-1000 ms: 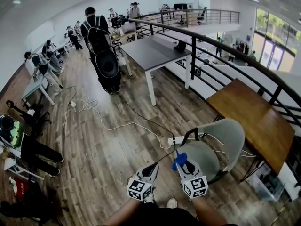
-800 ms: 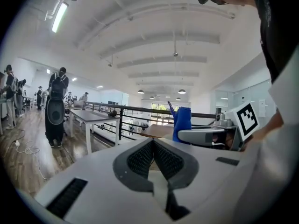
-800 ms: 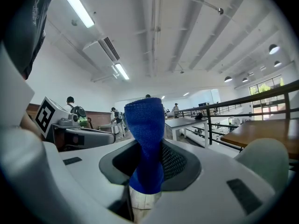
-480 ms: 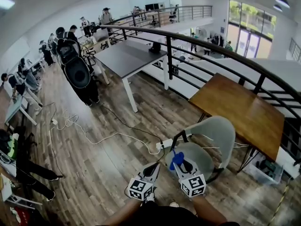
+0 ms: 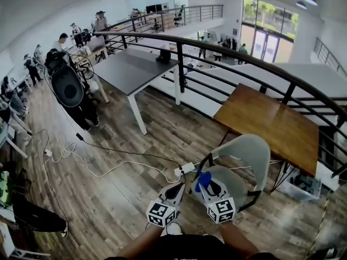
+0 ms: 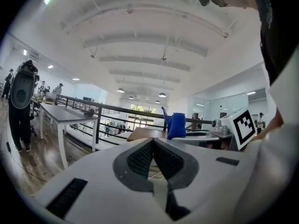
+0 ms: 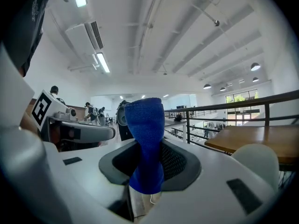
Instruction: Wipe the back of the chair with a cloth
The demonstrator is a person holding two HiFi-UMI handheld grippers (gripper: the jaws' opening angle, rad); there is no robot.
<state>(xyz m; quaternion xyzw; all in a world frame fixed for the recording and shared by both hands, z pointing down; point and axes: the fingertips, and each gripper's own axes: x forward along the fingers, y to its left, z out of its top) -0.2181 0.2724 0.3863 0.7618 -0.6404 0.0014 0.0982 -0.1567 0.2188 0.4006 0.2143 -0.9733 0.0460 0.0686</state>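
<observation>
The right gripper (image 7: 148,169) pinches a soft blue cloth (image 7: 145,139) by its lower end; the fingers of the left gripper (image 6: 153,149) sit closed, empty. The cloth's free top should mould easily to the back of the chair (image 5: 248,149).

Rough woven cloth (image 7: 145,139), smooth matt chair (image 5: 248,151) — wood-plank floor (image 5: 116,191)

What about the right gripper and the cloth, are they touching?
Touching. The right gripper view shows the cloth pinched between the right gripper's jaws, its free end standing up beyond them.
</observation>
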